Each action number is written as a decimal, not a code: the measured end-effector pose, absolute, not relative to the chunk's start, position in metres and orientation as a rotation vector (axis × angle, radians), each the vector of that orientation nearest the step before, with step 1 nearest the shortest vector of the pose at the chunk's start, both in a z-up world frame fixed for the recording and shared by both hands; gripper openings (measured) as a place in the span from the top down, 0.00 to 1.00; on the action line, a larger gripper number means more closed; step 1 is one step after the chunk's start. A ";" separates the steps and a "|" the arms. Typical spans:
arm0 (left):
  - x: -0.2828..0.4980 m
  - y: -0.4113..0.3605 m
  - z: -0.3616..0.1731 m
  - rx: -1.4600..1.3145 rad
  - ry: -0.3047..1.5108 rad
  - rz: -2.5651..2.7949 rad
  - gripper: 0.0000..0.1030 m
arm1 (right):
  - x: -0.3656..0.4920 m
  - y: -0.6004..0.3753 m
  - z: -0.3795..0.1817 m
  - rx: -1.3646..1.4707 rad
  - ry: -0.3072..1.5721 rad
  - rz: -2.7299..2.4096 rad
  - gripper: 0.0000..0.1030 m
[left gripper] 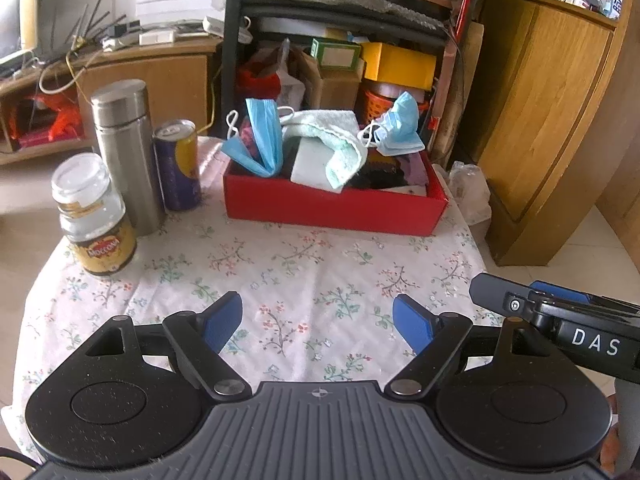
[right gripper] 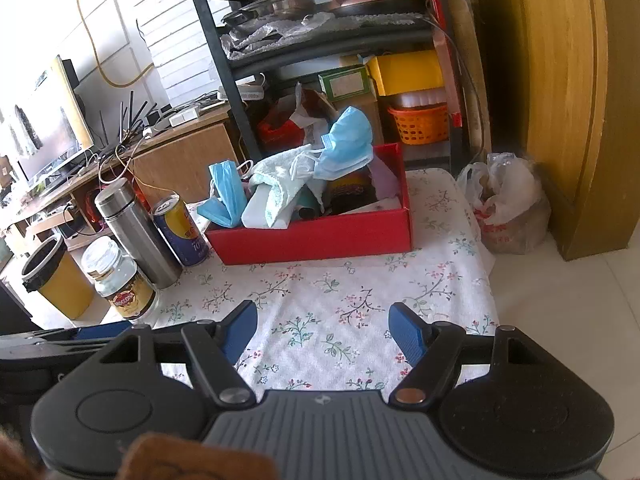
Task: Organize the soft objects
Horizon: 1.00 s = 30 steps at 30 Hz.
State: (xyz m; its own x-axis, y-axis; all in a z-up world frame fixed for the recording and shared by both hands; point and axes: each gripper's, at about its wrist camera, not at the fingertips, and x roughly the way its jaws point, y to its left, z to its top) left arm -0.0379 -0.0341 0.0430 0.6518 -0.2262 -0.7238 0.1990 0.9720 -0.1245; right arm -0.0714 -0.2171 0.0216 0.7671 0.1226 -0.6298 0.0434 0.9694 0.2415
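Note:
A red box (left gripper: 336, 210) (right gripper: 316, 240) stands at the far side of the flowered tablecloth (left gripper: 304, 272) (right gripper: 344, 300). In it lie a pale green towel (left gripper: 340, 140) (right gripper: 280, 184), a folded blue face mask (left gripper: 262, 136) (right gripper: 224, 196) at its left end, a second blue mask (left gripper: 400, 124) (right gripper: 348, 140) on top at the right, and a white block (left gripper: 312, 160). My left gripper (left gripper: 318, 320) hovers open over the near cloth, nothing between its blue pads. My right gripper (right gripper: 324, 328) is beside it, also open and empty, well short of the box.
Left of the box stand a steel flask (left gripper: 124, 152) (right gripper: 136, 228), a drink can (left gripper: 178, 164) (right gripper: 182, 230) and a glass jar (left gripper: 94, 216) (right gripper: 120, 280). A yellow bin (right gripper: 60, 276) and a plastic bag (right gripper: 508, 200) sit on the floor. Shelves and a wooden cabinet (left gripper: 540, 112) stand behind.

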 end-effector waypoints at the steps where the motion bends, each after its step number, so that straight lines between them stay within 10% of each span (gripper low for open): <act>1: -0.038 -0.035 0.043 -0.027 0.821 -0.237 0.22 | -0.072 -0.217 0.022 0.249 0.696 0.043 0.57; 30: -0.047 -0.038 0.053 0.054 0.717 -0.187 0.22 | -0.071 -0.214 0.022 0.257 0.688 0.046 0.56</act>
